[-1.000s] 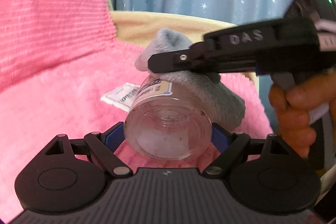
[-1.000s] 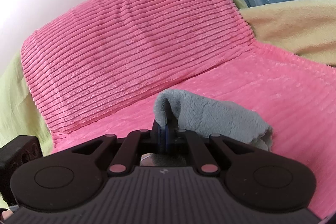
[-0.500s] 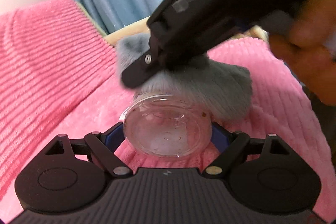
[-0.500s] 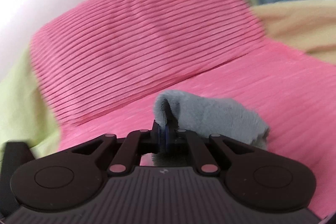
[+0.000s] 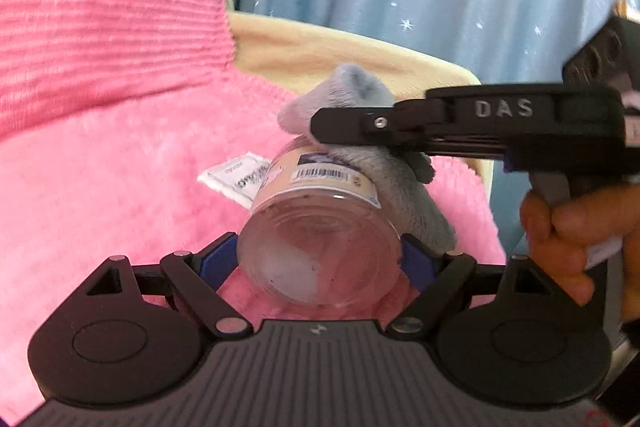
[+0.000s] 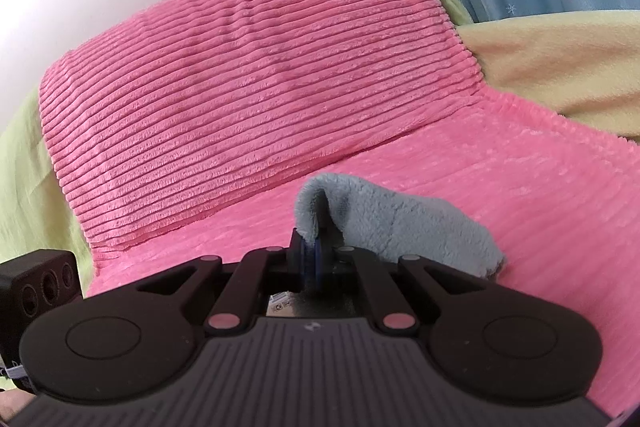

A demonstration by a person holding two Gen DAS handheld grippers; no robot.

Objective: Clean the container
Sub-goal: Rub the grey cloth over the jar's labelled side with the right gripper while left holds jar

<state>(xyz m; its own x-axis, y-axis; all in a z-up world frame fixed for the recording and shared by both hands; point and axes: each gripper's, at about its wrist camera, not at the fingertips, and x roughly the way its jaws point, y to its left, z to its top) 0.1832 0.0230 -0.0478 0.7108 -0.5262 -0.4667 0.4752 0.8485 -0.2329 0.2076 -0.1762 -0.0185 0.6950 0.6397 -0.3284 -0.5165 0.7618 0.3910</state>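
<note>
Clear plastic is filling the left wrist view: the left gripper is clamping a labelled jar between its blue-padded fingers, base toward the camera, above a pink ribbed blanket. A grey cloth is lying over the jar's upper side, and the right gripper is pressing it there, with a hand gripping its handle at the right edge. A white tag is showing just behind the jar.

From the right wrist view, the right gripper's fingers are pinching a fold of the grey cloth, nearly closed, over the blanket in front of a pink cushion.
</note>
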